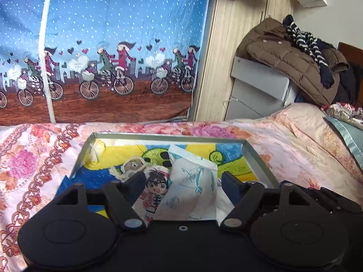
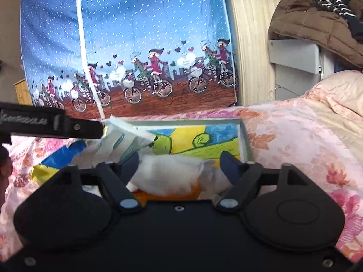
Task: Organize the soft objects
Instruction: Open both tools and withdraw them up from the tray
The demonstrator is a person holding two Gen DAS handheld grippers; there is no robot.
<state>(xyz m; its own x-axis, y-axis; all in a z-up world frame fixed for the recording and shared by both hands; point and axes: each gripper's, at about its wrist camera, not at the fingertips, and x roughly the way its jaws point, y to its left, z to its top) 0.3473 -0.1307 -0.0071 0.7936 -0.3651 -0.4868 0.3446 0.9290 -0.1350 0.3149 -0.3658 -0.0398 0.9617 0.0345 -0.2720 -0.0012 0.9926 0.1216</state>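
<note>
Your open left gripper straddles the white printed tissue packet, lower centre.
Its long axis runs away from you; your right gripper is open too, around a white soft bundle.

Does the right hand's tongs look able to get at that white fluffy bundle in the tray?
Probably yes. The right tongs stand open with the white fluffy bundle directly between the fingers, nothing covering it. The left tongs work off to the side.

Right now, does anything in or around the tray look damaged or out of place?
Yes. The tray's far-left inner corner looks torn, with pale lining peeling away. A tissue pack stands tilted in the tray instead of lying flat. Both grippers are open.
</note>
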